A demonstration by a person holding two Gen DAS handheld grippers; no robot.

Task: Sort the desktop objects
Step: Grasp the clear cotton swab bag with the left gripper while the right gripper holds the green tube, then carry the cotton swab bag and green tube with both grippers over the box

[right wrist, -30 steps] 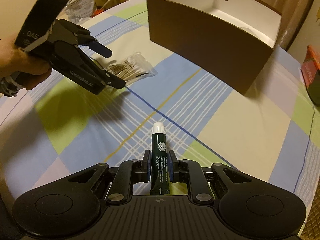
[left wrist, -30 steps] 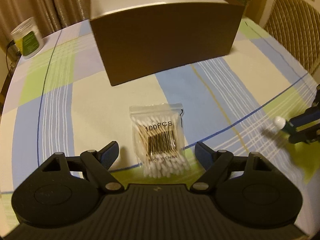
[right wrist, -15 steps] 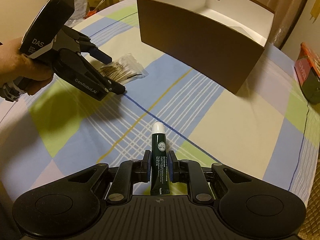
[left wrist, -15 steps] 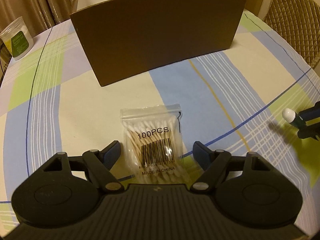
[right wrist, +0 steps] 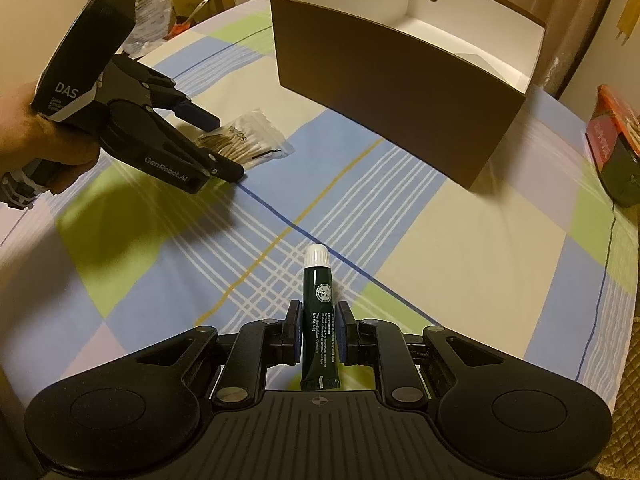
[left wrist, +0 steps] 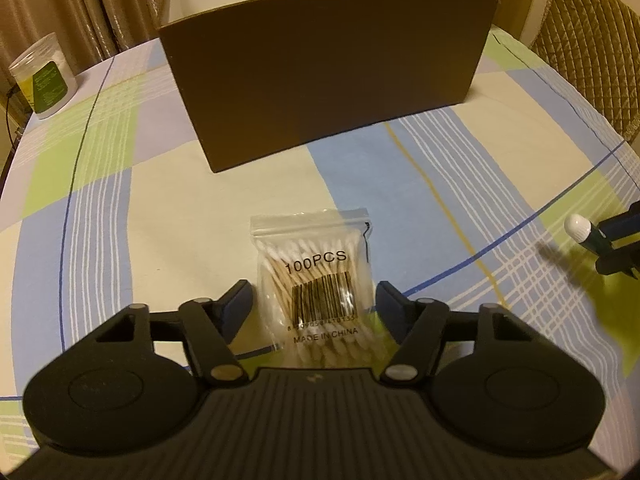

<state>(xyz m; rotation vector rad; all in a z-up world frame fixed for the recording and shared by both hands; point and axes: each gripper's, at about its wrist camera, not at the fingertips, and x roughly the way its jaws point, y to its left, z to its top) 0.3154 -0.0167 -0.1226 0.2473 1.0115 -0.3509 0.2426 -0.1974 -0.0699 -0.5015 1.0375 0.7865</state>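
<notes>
At the far left of the left wrist view a plastic jar [left wrist: 43, 76] with a green label is seen near the tabletop [left wrist: 120, 216] edge, its print too small to read. The left tongs [left wrist: 314, 303] are held apart, one finger on either side of the bag of cotton swabs [left wrist: 316, 280], which lies flat on the checked cloth; its near end is hidden behind the tool body. Beyond it stands the brown box [left wrist: 324, 68], whose inside is mostly hidden here. In the right wrist view the right tongs [right wrist: 318, 330] are clamped on a dark green tube [right wrist: 319, 320], white cap forward. At the right edge a red-topped carton [right wrist: 616, 148] is cut off.
</notes>
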